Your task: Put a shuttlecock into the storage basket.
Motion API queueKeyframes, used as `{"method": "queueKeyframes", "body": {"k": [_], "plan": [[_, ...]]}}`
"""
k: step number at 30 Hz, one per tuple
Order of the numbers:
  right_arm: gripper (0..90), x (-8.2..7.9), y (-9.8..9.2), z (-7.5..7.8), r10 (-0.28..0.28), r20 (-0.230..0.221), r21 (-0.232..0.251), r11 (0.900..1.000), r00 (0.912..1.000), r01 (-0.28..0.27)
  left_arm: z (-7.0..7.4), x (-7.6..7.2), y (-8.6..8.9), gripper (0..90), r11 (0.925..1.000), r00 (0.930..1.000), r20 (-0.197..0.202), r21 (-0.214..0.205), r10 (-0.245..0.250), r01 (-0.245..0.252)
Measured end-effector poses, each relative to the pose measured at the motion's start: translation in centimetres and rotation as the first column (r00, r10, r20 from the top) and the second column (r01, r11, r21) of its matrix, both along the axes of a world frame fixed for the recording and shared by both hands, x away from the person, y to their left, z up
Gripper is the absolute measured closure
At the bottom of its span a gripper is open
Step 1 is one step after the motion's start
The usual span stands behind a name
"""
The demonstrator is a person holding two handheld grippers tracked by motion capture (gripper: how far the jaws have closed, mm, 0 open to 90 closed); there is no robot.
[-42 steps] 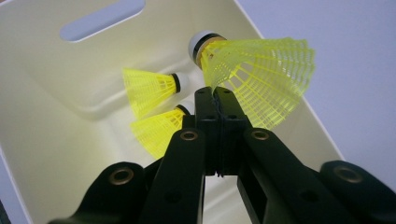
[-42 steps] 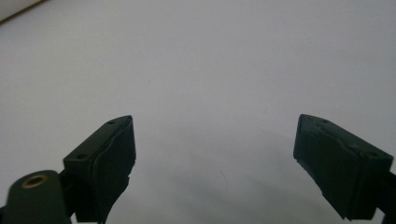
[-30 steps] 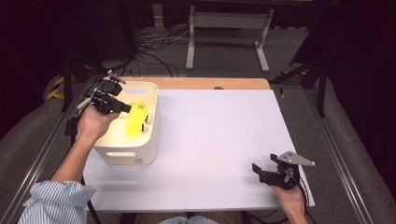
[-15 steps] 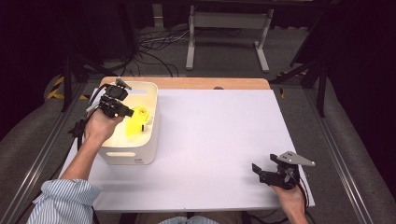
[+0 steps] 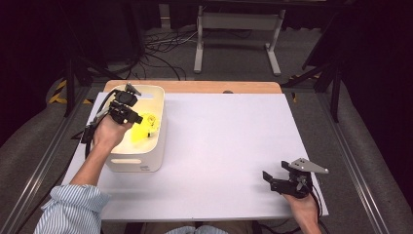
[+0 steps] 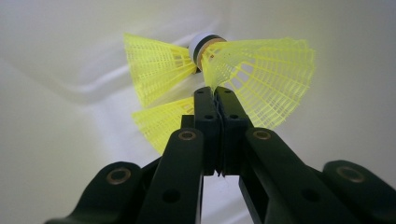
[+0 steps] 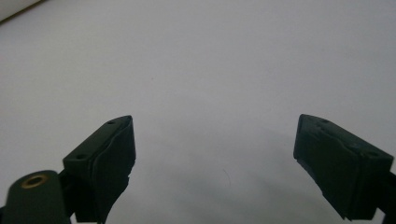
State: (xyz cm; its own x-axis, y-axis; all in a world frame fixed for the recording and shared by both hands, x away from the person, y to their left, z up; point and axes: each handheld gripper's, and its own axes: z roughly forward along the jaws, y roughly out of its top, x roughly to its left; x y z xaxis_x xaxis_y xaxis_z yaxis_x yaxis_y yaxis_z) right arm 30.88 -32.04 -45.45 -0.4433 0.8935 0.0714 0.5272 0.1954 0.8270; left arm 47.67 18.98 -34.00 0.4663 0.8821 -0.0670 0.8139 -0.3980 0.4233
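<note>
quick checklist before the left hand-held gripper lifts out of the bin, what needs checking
1. Left hand-held gripper closed: ok, jaws pressed together.
2. Closed on a yellow shuttlecock: cannot tell, the tips sit at the skirt's edge but no mesh is clearly pinched.
3. Other shuttlecocks free of the jaws: ok, they lie behind and beside.
4. White bin standing flat on the table: ok.
5. Right hand-held gripper out of the way: ok, open, over bare table near the front right.

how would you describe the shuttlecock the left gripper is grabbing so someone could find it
Find the white bin at the table's left. Inside lie yellow shuttlecocks; it is the one whose net skirt the left gripper pinches in its closed jaws, its cork ringed with a dark band.
</note>
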Motion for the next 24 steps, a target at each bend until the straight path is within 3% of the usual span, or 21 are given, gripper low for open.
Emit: {"method": "queueKeyframes", "body": {"k": [4, 14, 24], "plan": [[13.3, 0.01, 0.02, -0.01, 0.002, 0.000, -0.001, 1.0000, 1.0000, -0.002, -0.04, 0.04, -0.01, 87.2, 1.0000, 1.0000, -0.001, -0.002, 0.000, 0.000], [13.3, 0.07, 0.13, -0.07, 0.010, -0.004, -0.008, 0.9999, 0.9999, -0.010, 0.51, -0.43, 0.27, 59.5, 0.9992, 0.9999, 0.004, -0.037, 0.012, -0.012], [13.3, 0.07, 0.13, -0.06, 0.010, -0.004, -0.007, 0.9999, 0.9999, -0.010, 0.90, -0.83, 0.35, 47.5, 0.9991, 0.9998, 0.020, -0.042, 0.008, -0.008]]}}
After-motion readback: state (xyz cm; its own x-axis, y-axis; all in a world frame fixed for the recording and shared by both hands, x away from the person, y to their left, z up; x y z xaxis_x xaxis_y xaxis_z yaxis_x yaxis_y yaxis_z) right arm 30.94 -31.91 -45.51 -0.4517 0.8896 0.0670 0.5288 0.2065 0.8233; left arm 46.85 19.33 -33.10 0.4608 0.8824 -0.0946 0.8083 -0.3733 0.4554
